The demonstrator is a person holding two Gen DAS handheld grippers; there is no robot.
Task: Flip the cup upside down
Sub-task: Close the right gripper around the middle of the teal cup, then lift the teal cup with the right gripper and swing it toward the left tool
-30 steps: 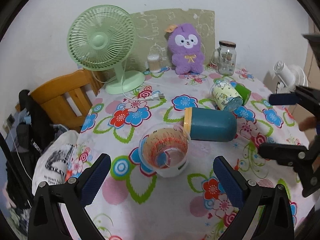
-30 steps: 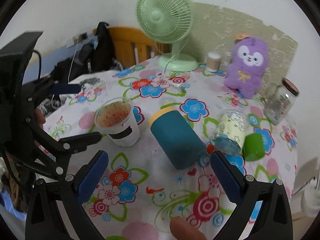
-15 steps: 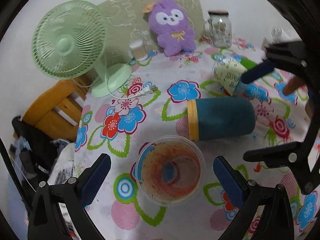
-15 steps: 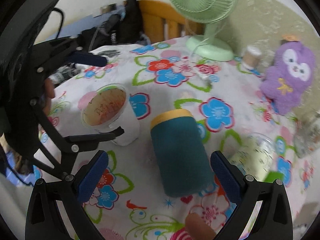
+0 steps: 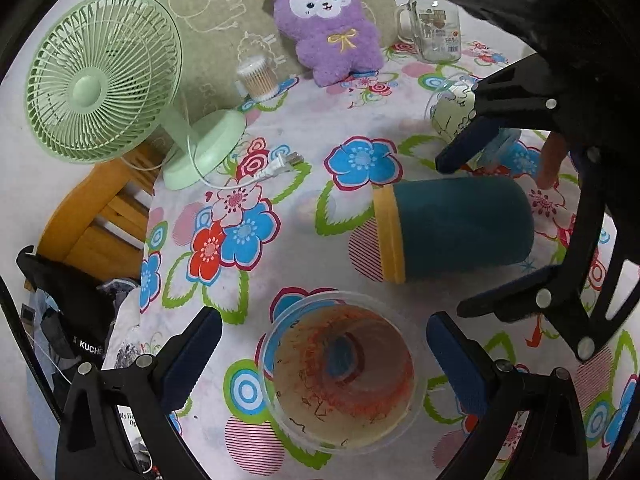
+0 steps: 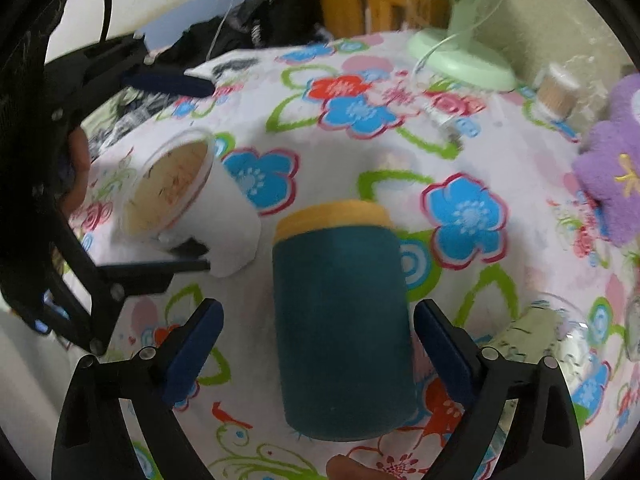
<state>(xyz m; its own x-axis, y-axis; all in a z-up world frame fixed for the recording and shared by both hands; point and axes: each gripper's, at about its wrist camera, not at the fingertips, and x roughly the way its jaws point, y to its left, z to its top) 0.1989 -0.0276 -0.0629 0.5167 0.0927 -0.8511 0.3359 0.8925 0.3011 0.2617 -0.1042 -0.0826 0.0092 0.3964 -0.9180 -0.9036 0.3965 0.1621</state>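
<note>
A clear plastic cup [image 5: 340,372] with red-stained inside stands upright, mouth up, on the flowered tablecloth [image 5: 280,120]. My left gripper [image 5: 324,356] is open, its blue pads on either side of the cup's rim, not touching. A teal cup [image 6: 340,316] with a yellow rim lies on its side; in the left wrist view the teal cup [image 5: 452,228] lies behind the clear one. My right gripper [image 6: 316,344] is open, its pads either side of the teal cup, apart from it. The clear cup [image 6: 176,196] shows left in the right wrist view.
A green fan [image 5: 104,92], a purple plush [image 5: 328,28], a cotton-swab jar [image 5: 258,80] and a glass mug [image 5: 436,28] stand at the back. Another clear cup [image 6: 548,336] lies on its side at the right. A wooden chair [image 5: 100,220] stands left of the table.
Both grippers have moved down and forward. The left now straddles the clear cup from above; the right now straddles the lying teal cup. Neither cup has moved.
</note>
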